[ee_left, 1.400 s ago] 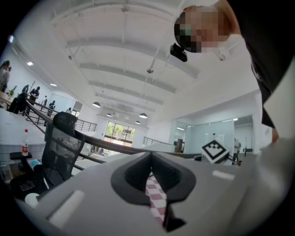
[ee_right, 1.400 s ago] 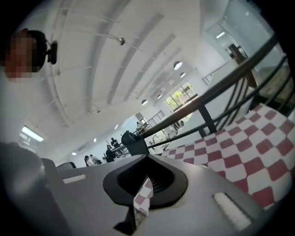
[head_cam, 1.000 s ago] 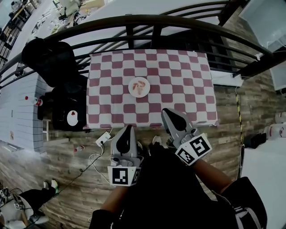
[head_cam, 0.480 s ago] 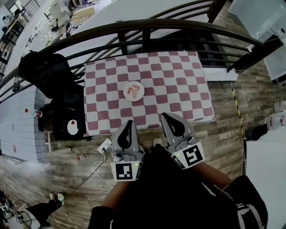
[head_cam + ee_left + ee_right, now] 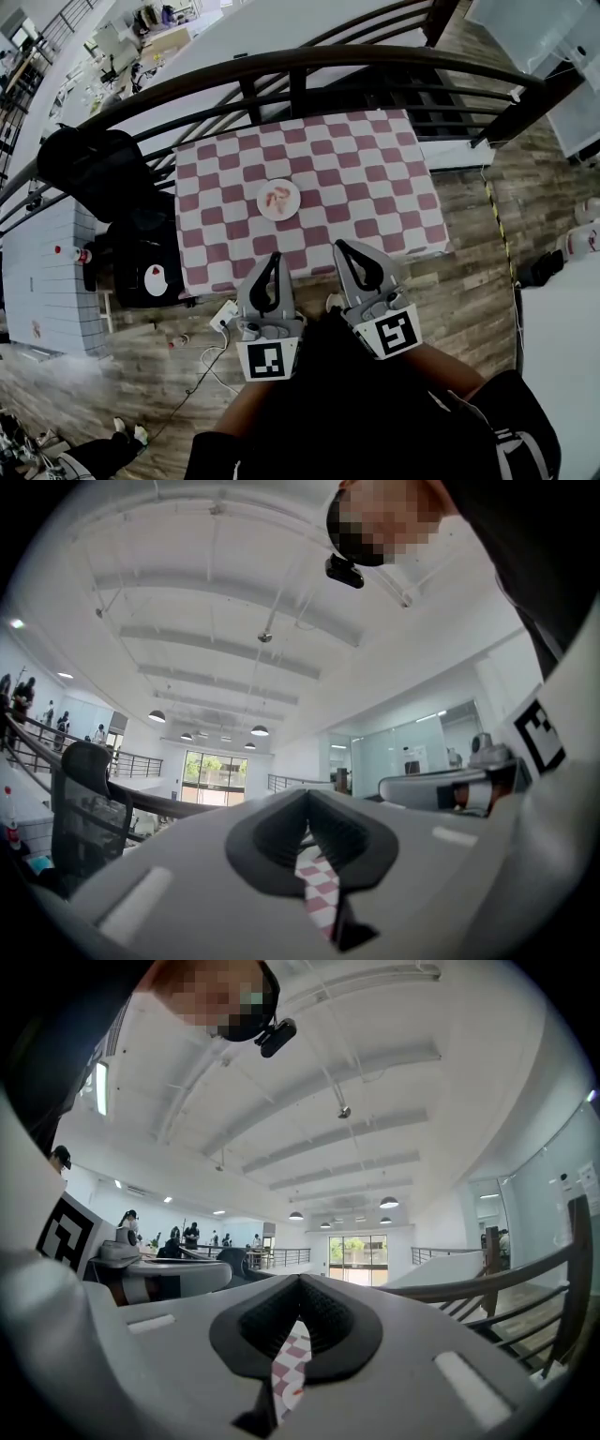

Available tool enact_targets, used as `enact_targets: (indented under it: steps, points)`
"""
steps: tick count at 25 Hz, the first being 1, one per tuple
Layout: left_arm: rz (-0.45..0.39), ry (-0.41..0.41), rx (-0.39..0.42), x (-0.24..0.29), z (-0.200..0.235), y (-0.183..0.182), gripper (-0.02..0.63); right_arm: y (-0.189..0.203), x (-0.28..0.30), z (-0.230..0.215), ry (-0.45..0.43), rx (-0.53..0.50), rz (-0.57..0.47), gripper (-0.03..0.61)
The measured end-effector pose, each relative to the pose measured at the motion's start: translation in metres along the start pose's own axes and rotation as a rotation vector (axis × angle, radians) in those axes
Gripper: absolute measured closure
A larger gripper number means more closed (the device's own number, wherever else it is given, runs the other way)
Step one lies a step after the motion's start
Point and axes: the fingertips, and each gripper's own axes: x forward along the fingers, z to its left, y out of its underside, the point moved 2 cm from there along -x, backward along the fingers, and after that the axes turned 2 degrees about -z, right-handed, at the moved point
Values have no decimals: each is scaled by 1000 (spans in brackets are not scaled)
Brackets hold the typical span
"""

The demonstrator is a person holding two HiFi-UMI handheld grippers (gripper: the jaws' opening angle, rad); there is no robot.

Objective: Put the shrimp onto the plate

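Our left gripper (image 5: 273, 257) and right gripper (image 5: 340, 245), jaws together and empty, hover near the white round plate (image 5: 279, 214) holding pink shrimp (image 5: 277, 197).

Checkered table (image 5: 375, 178) bare around the plate (image 5: 281, 214); dark railing (image 5: 298, 94) fences its far edge — near side open.

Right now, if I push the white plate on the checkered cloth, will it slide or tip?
The plate looks flat and shallow, so it would probably slide, not tip. The checkered cloth under it may bunch. The shrimp on it could shift.
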Motion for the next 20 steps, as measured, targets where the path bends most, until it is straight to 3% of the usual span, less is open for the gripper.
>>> enact_targets:
  steps: [20]
  points:
    - [13, -17, -28, 0, 4, 6, 604, 4, 3, 1, 10, 6, 24, 581]
